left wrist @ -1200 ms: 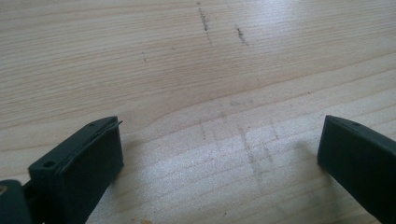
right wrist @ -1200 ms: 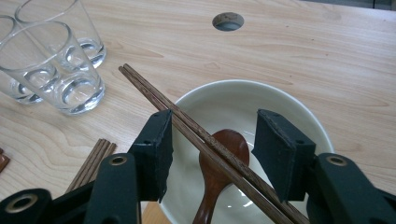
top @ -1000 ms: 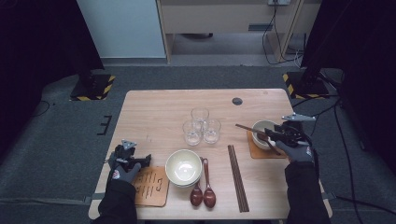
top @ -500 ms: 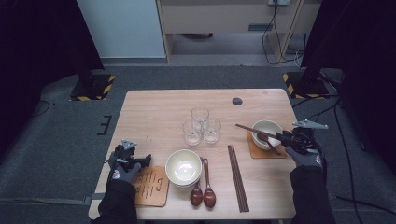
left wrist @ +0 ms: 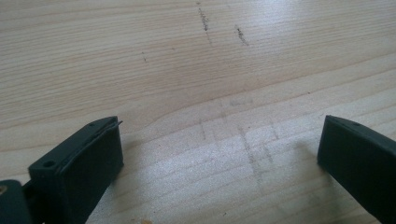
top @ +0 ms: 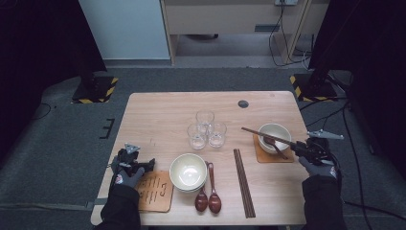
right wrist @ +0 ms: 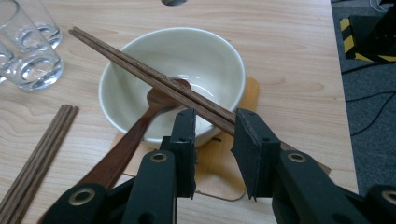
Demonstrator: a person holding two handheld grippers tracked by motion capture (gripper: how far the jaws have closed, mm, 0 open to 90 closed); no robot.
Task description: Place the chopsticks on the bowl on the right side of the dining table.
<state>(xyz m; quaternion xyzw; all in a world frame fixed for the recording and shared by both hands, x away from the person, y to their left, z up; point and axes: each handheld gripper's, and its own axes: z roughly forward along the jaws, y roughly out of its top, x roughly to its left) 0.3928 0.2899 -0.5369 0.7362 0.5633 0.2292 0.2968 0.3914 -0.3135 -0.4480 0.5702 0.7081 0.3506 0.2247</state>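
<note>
While our right hand-held gripper (right wrist: 212,122) has just been closing, we see a pair of chopsticks (right wrist: 154,77) between its jaws, lying across the cream bowl (right wrist: 187,60) on its coaster (right wrist: 224,177). Our left hand-held gripper (left wrist: 219,154) rests released over bare worktop (left wrist: 187,56).

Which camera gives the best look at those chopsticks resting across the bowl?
The right gripper view: the chopsticks lie close up across the bowl, their near end between the right gripper jaws. The high view shows them small and thin. The left gripper view looks at bare table.
</note>
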